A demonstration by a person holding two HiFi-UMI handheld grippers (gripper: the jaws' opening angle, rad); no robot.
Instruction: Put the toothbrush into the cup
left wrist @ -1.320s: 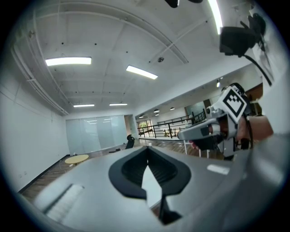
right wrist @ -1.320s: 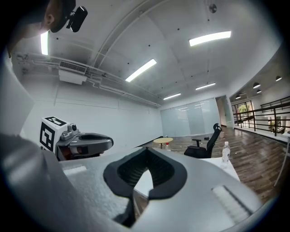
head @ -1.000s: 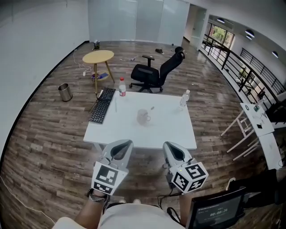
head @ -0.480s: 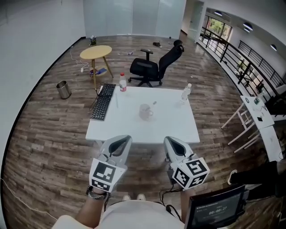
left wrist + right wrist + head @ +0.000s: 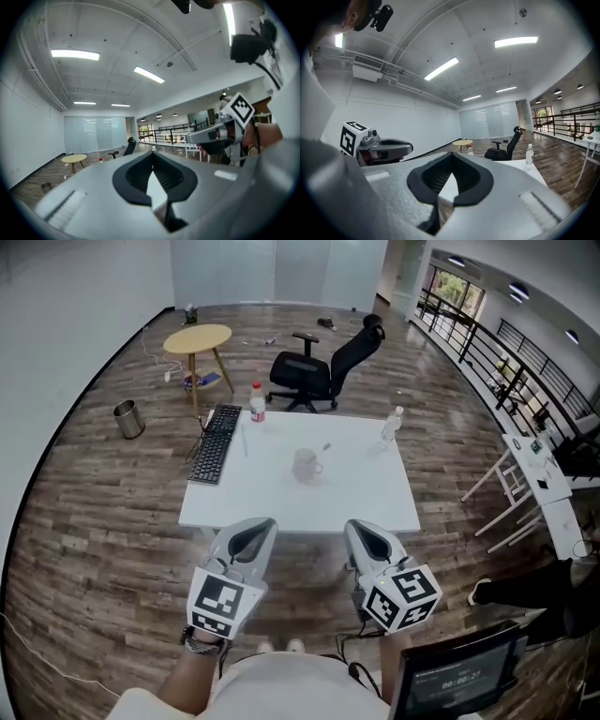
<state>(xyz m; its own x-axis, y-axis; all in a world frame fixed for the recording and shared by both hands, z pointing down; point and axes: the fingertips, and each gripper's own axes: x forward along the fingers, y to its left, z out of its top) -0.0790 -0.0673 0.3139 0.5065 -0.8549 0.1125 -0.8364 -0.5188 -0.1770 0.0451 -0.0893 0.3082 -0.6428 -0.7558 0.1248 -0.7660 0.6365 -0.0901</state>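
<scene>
In the head view a translucent cup (image 5: 306,465) stands near the middle of the white table (image 5: 356,502). A small thin object (image 5: 325,447) lies just behind the cup, and a slim white stick (image 5: 245,440) lies beside the keyboard; I cannot tell which of them is the toothbrush. My left gripper (image 5: 255,526) and right gripper (image 5: 361,529) hang side by side in front of the table's near edge, well short of the cup. In the left gripper view the left gripper (image 5: 152,157) has its jaws closed tip to tip on nothing. The right gripper (image 5: 452,157) looks the same in the right gripper view.
A black keyboard (image 5: 214,444) and a red-capped bottle (image 5: 257,401) sit at the table's left. A clear water bottle (image 5: 390,426) stands at its far right. Behind are a black office chair (image 5: 323,381), a round yellow side table (image 5: 198,338) and a metal bin (image 5: 127,418). A screen (image 5: 459,676) sits at the lower right.
The table and cup have slid slightly up and away in the head view. Both grippers keep their places and stay shut.
</scene>
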